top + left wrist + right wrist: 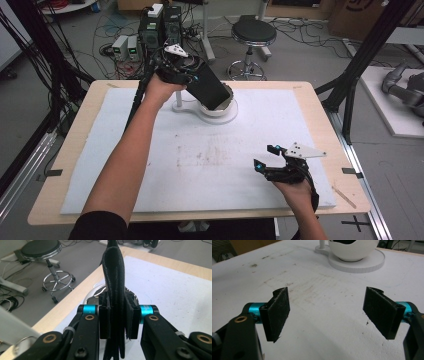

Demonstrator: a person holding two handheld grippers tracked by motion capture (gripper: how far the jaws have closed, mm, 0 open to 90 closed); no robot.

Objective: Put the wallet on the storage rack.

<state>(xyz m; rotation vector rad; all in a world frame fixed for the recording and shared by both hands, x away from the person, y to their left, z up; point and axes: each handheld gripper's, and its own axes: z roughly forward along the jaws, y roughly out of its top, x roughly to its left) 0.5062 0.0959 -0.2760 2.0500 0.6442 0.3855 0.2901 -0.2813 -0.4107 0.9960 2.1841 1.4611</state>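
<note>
High view: white-padded surface (200, 165); left gripper (186, 75) clamps black pouch (212, 90) above white bowl stand (220, 111); stool (252, 34) beyond.
Left gripper view: fingers (104, 322) pinch pouch (115, 285) edge.
Right gripper view: fingers (277, 312) wide, bare; stand (357, 255) well ahead.

Matt black leather-like pouch (211, 90); glossy white plastic bowl (352, 250).
</note>
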